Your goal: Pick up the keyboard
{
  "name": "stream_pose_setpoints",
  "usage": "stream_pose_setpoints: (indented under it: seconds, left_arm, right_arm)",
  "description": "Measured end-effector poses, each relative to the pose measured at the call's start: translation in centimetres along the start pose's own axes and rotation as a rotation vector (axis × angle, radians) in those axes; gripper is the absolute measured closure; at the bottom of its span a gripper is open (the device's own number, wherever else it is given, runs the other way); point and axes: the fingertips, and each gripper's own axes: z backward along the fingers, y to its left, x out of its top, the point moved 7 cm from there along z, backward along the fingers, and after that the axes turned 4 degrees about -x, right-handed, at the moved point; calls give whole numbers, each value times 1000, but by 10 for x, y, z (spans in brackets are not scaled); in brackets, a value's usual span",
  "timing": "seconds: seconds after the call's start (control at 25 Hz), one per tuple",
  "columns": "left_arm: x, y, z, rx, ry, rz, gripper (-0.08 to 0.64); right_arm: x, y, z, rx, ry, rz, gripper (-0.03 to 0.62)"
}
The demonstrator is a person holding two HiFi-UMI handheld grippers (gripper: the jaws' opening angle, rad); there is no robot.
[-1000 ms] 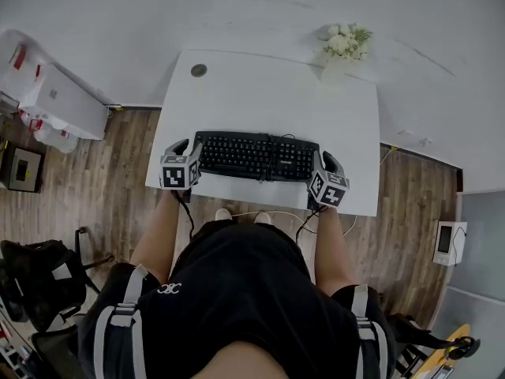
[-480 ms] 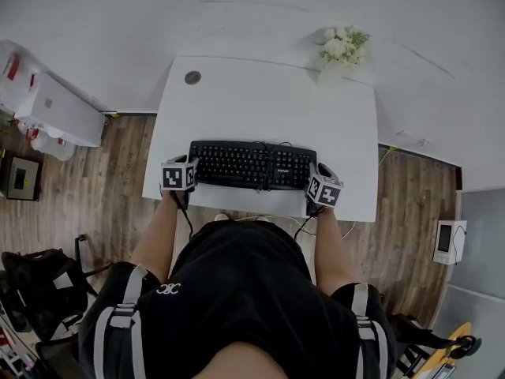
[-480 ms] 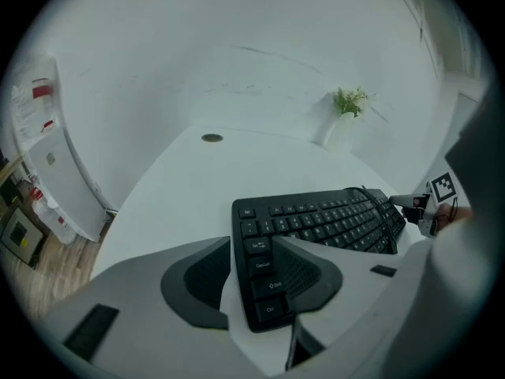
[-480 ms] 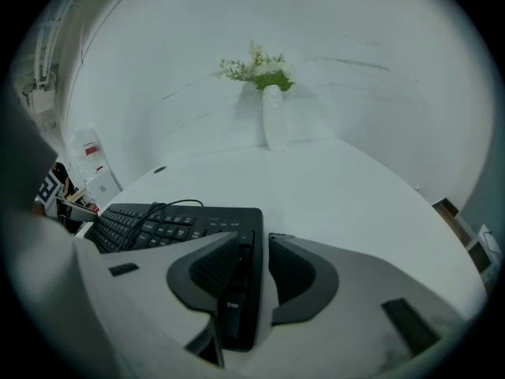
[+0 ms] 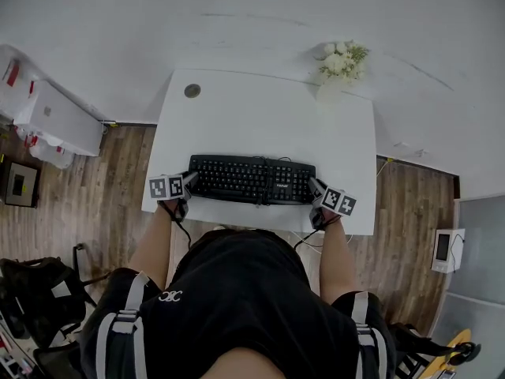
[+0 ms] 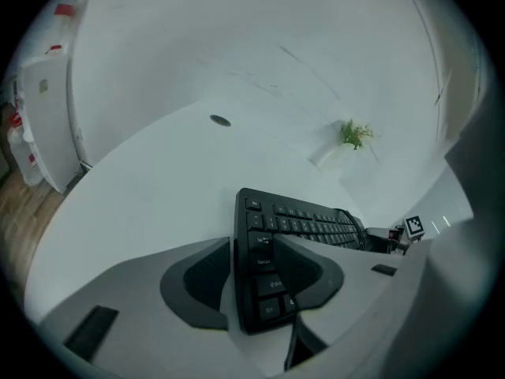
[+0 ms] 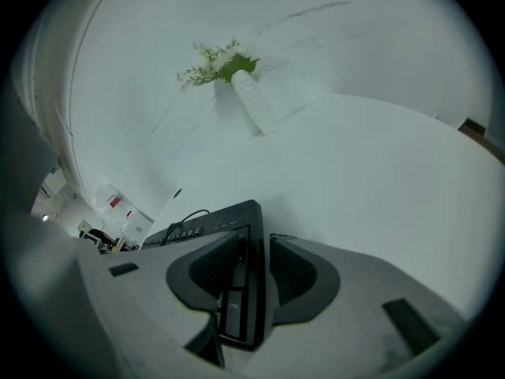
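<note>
Keyboard (image 5: 251, 179) lies flat on the white table (image 5: 260, 117), lengthwise across the near half, a little back from the front edge. It sits directly between the two tools: the left gripper (image 6: 251, 247) is at its left short end, the right gripper (image 7: 256, 247) at its right short end.

Left gripper view: the keyboard's left end runs in between the jaws. One pad stands just outside the end edge, and the other reaches over the outermost column of keys. We see a thin strip of table between the outer pad and the edge. The jaws are spread and opening, so they bracket the keyboard without clamping it.

Right gripper view: the keyboard's right end shows edge-on between the jaws. A narrow gap is visible on one side, while the other pad is very close. These jaws are also spread and opening, with no pinch on the keyboard.

A vase of flowers (image 5: 339, 65) stands at the far right corner of the table, well apart from the keyboard. A round cable hole (image 5: 192, 91) is near the far left corner.

Against a second ago, both grippers have dropped toward the table and rolled. Their marker cubes showed larger and more upright then, and now they lie lower and flatter at the keyboard's ends. The keyboard keeps about the same spot along the front of the table, and the vase has not shifted.
</note>
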Motion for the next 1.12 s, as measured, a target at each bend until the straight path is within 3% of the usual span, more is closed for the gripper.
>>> stream_pose_setpoints:
  seconds: [0.24, 0.6, 0.84, 1.12]
  left_arm:
    - [1, 2, -1, -29, 41, -14, 388]
    - [-1, 1, 4, -32, 71, -11, 397]
    - [10, -7, 15, -50, 13, -37, 398]
    - [54, -31, 40, -89, -116, -125, 399]
  right_arm:
    - [2, -1, -3, 66, 63, -39, 482]
    - [-3, 8, 5, 10, 54, -3, 485]
    - [4, 16, 21, 25, -3, -2, 486]
    - [45, 43, 48, 69, -135, 46, 487]
